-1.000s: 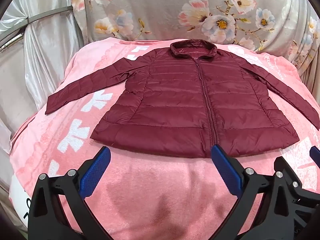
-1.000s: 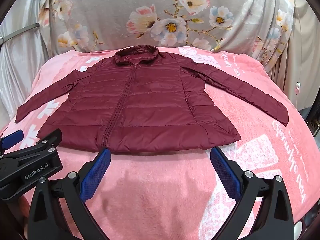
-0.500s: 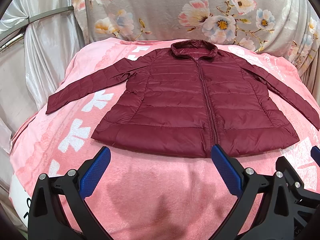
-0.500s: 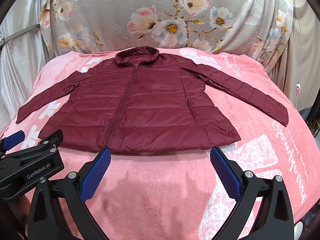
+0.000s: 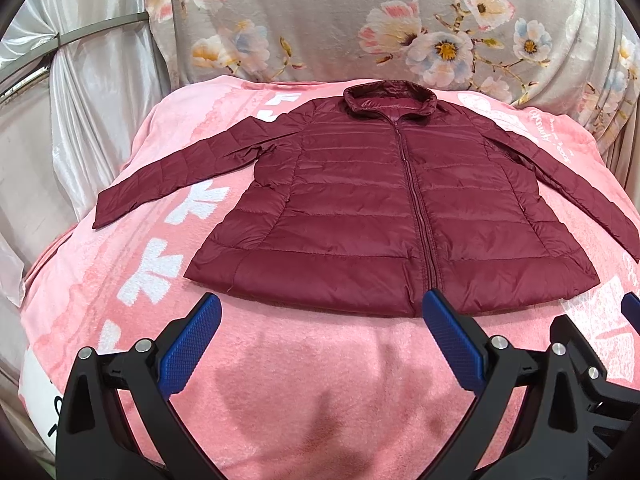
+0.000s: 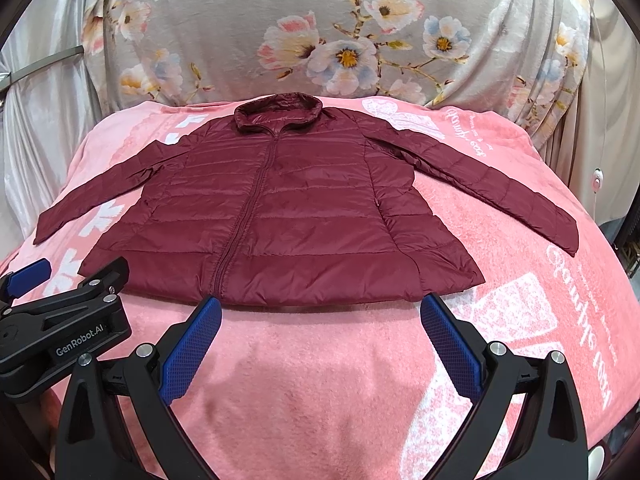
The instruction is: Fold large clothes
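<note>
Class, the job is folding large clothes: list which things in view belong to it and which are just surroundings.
Belongs to the job:
- maroon puffer jacket, spread flat and zipped
- left gripper, open
- right gripper, open

Just surroundings:
- pink blanket under the jacket
- floral cloth behind
- silver curtain

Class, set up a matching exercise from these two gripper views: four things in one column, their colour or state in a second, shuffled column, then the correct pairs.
Things:
1. jacket
2. blanket
3. backdrop cloth
4. left gripper

Descriptions:
A. grey with flowers
B. open, holding nothing
C. dark red, zipped, spread flat
D. pink, under the garment

Pairs: 1-C, 2-D, 3-A, 4-B
</note>
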{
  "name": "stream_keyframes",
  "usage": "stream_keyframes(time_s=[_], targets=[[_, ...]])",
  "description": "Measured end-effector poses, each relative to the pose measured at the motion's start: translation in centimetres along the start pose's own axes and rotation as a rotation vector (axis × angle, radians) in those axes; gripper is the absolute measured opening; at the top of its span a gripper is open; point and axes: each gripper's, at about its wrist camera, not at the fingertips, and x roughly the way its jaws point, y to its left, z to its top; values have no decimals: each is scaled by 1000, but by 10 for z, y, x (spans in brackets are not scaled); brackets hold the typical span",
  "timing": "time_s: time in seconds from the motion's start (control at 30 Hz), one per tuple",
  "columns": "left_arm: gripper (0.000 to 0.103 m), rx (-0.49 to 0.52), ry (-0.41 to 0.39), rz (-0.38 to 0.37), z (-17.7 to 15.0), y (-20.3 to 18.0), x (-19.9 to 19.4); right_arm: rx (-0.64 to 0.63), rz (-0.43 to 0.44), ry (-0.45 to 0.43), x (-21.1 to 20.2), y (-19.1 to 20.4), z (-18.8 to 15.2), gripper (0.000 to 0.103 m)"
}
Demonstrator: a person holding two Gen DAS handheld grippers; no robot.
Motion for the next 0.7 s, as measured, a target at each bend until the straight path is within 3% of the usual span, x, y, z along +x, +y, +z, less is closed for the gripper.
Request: stream_keyframes(time_s=[0.7], targets=[[98, -5, 3, -1, 1, 8, 2, 2, 2, -1, 1, 0, 0, 98]])
